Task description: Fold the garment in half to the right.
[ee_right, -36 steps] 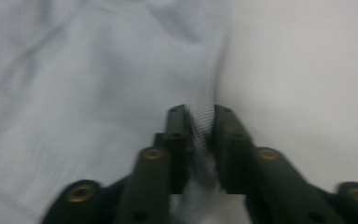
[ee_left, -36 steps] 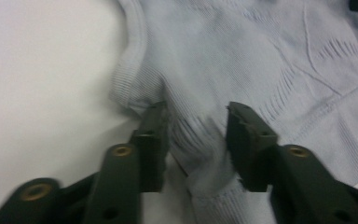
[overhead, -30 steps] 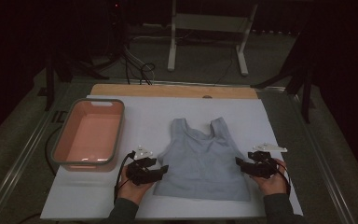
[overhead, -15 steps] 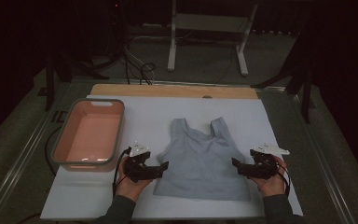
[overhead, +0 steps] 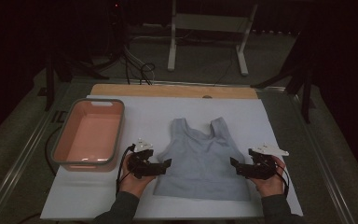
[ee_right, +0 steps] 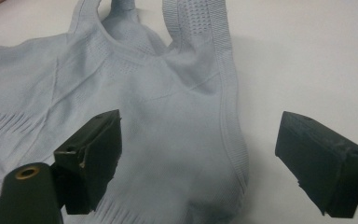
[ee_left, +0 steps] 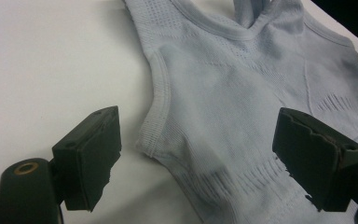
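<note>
1. High view: pale blue-grey knitted sleeveless top [overhead: 200,161] lying flat on white sheet-covered table [overhead: 177,112], straps pointing away from the person, hem nearest.
2. Left hand-held gripper [overhead: 167,164] at the garment's left side edge, right hand-held gripper [overhead: 233,163] at its right side edge; both level with the lower body of the top.
3. Both sets of jaws just opened, now spread wide; in the left and right gripper views fabric lies below and between the jaws, not pinched.
4. Pink rectangular plastic basin with grey rim [overhead: 116,133] just left of the top, apart from it.
5. Handling judgement: light, limp, stretchy; will sag and fold when lifted. Best hold: ribbed side seams or armhole bindings [ee_left: 156,116], both sides together.
</note>
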Action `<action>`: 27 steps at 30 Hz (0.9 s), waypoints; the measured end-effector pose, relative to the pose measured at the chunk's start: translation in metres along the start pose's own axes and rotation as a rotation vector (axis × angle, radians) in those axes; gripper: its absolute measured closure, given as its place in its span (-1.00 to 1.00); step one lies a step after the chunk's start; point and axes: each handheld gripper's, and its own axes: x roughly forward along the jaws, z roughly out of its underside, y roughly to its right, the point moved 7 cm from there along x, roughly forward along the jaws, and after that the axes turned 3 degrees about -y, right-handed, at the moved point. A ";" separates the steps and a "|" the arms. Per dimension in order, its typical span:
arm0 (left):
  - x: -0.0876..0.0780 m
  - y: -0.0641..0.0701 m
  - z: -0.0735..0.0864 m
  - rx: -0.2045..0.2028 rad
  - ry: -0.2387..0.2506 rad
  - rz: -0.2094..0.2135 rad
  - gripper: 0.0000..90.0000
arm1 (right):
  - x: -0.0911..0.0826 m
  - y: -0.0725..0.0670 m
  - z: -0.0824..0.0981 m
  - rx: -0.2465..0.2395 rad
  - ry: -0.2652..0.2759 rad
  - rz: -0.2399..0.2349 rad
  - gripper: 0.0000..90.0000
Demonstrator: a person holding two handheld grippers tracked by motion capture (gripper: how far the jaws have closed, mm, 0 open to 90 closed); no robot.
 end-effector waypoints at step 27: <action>0.031 -0.018 0.010 -0.026 -0.164 -0.061 0.12 | -0.004 0.004 0.000 0.002 0.003 0.005 -0.64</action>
